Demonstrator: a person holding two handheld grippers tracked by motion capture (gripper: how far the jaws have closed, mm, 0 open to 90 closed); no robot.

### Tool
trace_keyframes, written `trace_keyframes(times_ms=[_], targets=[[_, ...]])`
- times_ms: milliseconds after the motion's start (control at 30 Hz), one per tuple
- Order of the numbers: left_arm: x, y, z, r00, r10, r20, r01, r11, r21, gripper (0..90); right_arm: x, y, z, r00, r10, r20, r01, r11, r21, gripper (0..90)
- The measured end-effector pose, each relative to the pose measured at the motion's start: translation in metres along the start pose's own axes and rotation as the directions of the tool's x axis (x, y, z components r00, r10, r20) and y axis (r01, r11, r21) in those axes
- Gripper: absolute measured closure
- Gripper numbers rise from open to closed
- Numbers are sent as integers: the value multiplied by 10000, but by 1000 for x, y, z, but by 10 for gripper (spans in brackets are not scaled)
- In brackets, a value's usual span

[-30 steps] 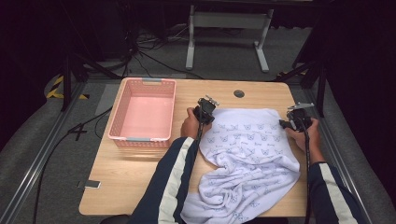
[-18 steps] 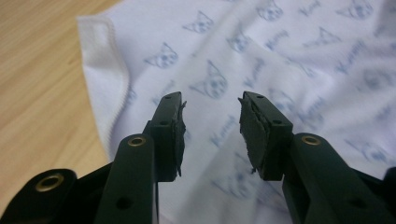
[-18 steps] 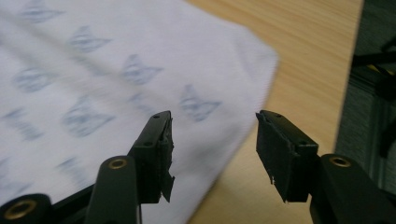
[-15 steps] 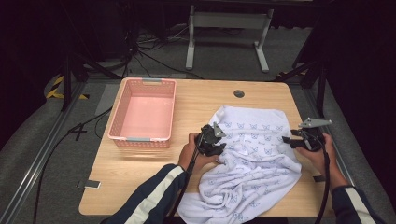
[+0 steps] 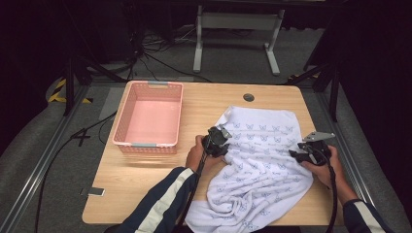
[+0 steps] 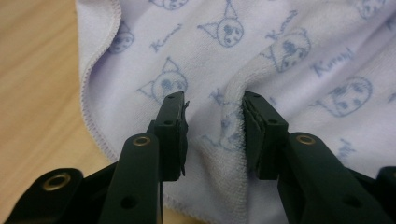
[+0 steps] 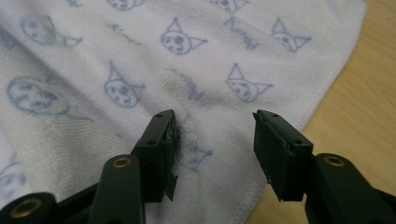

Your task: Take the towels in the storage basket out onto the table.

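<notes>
Just towel (image 6: 289, 60) between left tool (image 6: 212, 135)

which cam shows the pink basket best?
High view: the pink basket sits whole at the table's left, beside the towel. The two gripper views look close-up at towel and bare wood, so they tell nothing about the basket.

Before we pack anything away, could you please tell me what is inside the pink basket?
The pink basket holds nothing that I can see; its floor looks bare. Its near wall hides a narrow strip of the floor behind it.
</notes>
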State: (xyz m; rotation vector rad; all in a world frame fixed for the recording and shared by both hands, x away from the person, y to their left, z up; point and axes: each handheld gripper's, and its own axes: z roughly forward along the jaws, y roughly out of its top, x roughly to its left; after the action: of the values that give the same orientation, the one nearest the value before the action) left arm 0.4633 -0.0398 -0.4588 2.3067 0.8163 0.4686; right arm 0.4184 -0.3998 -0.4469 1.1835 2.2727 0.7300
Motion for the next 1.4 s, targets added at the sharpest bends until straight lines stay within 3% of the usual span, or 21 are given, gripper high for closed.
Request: trace_keyframes(times_ms=[33, 100, 200, 267, 333, 467, 533, 600, 633, 667, 700, 733, 800, 900, 967, 1033, 1067, 1167, 1200, 1300, 1400], targets=[[0, 0, 0, 10000, 0, 0, 0, 10000, 0, 627, 0, 0, 0, 10000, 0, 0, 0, 10000, 0, 488], [11, 6, 7, 9991, -435, -33, 435, 9991, 7, 623, -19, 14, 15, 9994, 317, 108, -318, 9995, 80, 479], [23, 20, 20, 9968, -594, -536, 600, 9981, 102, 622, -30, 27, 27, 9974, 542, 467, -553, 9983, 208, 478], [28, 24, 25, 9947, -765, -679, 773, 9970, 93, 589, -32, 33, 33, 9962, 538, 678, -552, 9983, 183, 478], [36, 30, 30, 9891, -1217, -830, 1233, 9923, 138, 563, -33, 40, 38, 9935, 557, 998, -586, 9979, 259, 478], [39, 31, 32, 9865, -1367, -904, 1381, 9904, 97, 541, -30, 41, 39, 9896, 672, 1273, -710, 9972, 250, 465], [34, 32, 21, 9911, -1187, -609, 1165, 9925, -382, 507, -26, 39, 33, 9908, 362, 1305, -407, 9987, 322, 454], [27, 32, 3, 9943, -1028, 268, 1050, 9892, -1020, 464, -23, 35, 20, 9916, 38, 1292, -19, 9999, -149, 465], [22, 30, -7, 9944, -741, 752, 823, 9901, -1133, 447, -22, 34, 8, 9958, 178, 902, -131, 9985, -525, 462], [22, 30, -7, 9944, -741, 752, 823, 9901, -1133, 448, -22, 34, 8, 9958, 178, 902, -131, 9985, -525, 462], [11, 24, -20, 9945, -228, 1024, 347, 9927, -1158, 448, -20, 32, -2, 9977, 323, 594, -276, 9965, -795, 461], [1, 18, -30, 9924, 230, 1208, -109, 9949, -1004, 453, -13, 28, -18, 9993, 334, 181, -312, 9935, -1094, 460], [-12, 5, -44, 9841, 919, 1518, -790, 9929, -895, 483, 3, 19, -37, 9990, -244, -380, 198, 9928, -1179, 449], [-25, -17, -58, 9724, 1197, 2001, -1091, 9920, -634, 536, 35, -4, -56, 9891, -496, -1386, 355, 9941, -1025, 456], [-31, -31, -60, 9701, 1238, 2089, -1210, 9923, -259, 555, 59, -22, -61, 9763, -541, -2096, 420, 9972, -621, 468], [-32, -43, -57, 9649, 1249, 2311, -1254, 9920, -125, 567, 74, -31, -61, 9753, -712, -2090, 670, 9974, -272, 479], [-32, -47, -55, 9676, 1244, 2196, -1289, 9916, 65, 576, 77, -33, -59, 9750, -666, -2122, 651, 9978, -139, 489], [-27, -47, -50, 9713, 1091, 2112, -1142, 9934, 119, 574, 73, -36, -48, 9852, -513, -1638, 594, 9972, 447, 500], [-26, -46, -48, 9735, 1156, 1974, -1213, 9925, 169, 575, 67, -37, -46, 9823, -56, -1874, 136, 9990, 415, 540], [-22, -44, -44, 9759, 1187, 1830, -1200, 9928, -41, 576, 50, -36, -42, 9896, 373, -1392, -328, 9989, 345, 554], [-19, -39, -39, 9812, 835, 1741, -829, 9965, -105, 576, 31, -33, -34, 9924, 785, -944, -762, 9967, 285, 557]])
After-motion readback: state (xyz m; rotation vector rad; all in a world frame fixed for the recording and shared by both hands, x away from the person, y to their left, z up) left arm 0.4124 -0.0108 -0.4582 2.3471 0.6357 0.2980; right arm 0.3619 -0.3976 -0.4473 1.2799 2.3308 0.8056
